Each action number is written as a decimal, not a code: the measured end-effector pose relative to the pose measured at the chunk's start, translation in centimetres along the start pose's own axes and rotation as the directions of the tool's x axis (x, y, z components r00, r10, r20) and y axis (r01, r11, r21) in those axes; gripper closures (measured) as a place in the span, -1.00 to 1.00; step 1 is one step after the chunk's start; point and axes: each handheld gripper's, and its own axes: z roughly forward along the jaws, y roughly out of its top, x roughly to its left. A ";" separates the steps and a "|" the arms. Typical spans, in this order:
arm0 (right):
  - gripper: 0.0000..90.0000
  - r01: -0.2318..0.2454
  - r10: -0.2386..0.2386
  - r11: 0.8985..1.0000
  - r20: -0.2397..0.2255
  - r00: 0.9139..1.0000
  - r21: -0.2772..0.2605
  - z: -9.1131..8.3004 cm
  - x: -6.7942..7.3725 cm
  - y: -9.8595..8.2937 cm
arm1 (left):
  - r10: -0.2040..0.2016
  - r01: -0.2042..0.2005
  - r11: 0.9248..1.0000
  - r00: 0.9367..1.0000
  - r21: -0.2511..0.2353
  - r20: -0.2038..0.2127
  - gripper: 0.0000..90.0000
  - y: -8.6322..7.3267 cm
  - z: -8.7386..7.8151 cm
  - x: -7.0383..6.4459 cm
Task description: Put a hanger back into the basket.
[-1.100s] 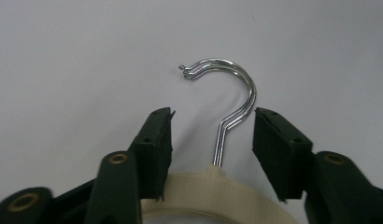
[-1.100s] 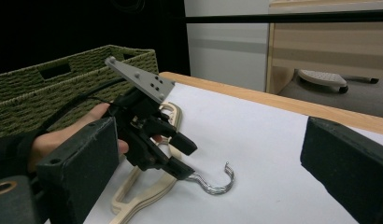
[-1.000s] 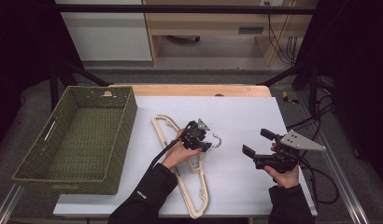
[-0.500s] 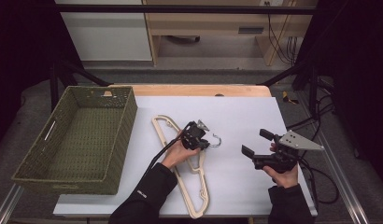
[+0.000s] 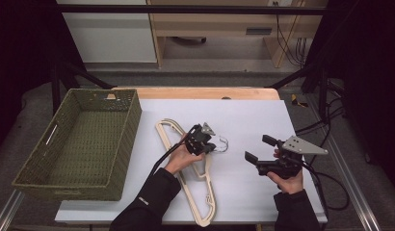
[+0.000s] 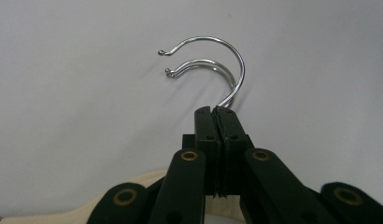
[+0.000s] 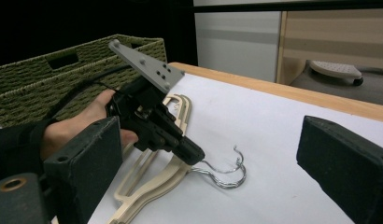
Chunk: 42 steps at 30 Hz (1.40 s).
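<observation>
Lighting: overhead, even on the white tabletop (image 5: pixel 243 120); surroundings dark, near black at the left and right edges. Shadows soft, faint under the hooks (image 6: pixel 213 70). No glare on the tabletop; small highlights on hook metal. High view slightly soft. Jaws blurred close-up in both gripper views; background sharper.

Left claw (image 6: pixel 216 112) covers the base of the hanger hooks (image 6: pixel 213 60), so the pinch point can't be seen; the wooden hangers (image 6: pixel 133 205) are cut off by the bottom edge in the left gripper view. In the high view the person's hand (image 5: pixel 183 156) hides the hangers' necks. Can't tell if one hook or both are pinched. Right claw (image 7: pixel 227 154): jaws cut by frame edges.
</observation>
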 end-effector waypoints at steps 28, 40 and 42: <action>-0.43 -0.099 0.137 0.958 -0.125 0.983 0.269 9.2 4.8 -4.0 | -0.002 -0.003 0.987 1.000 -0.159 -0.029 0.97 -0.8 -5.3 -1.3; 0.27 -0.148 0.209 0.924 -0.140 0.968 0.352 12.8 6.0 -5.2 | 0.011 -0.017 0.987 0.999 -0.161 -0.037 0.97 -1.0 -6.0 -1.5; 0.43 -0.162 0.229 0.919 -0.153 0.961 0.359 13.0 5.9 -5.3 | 0.010 -0.016 0.987 0.999 -0.161 -0.037 0.97 -1.1 -5.9 -1.6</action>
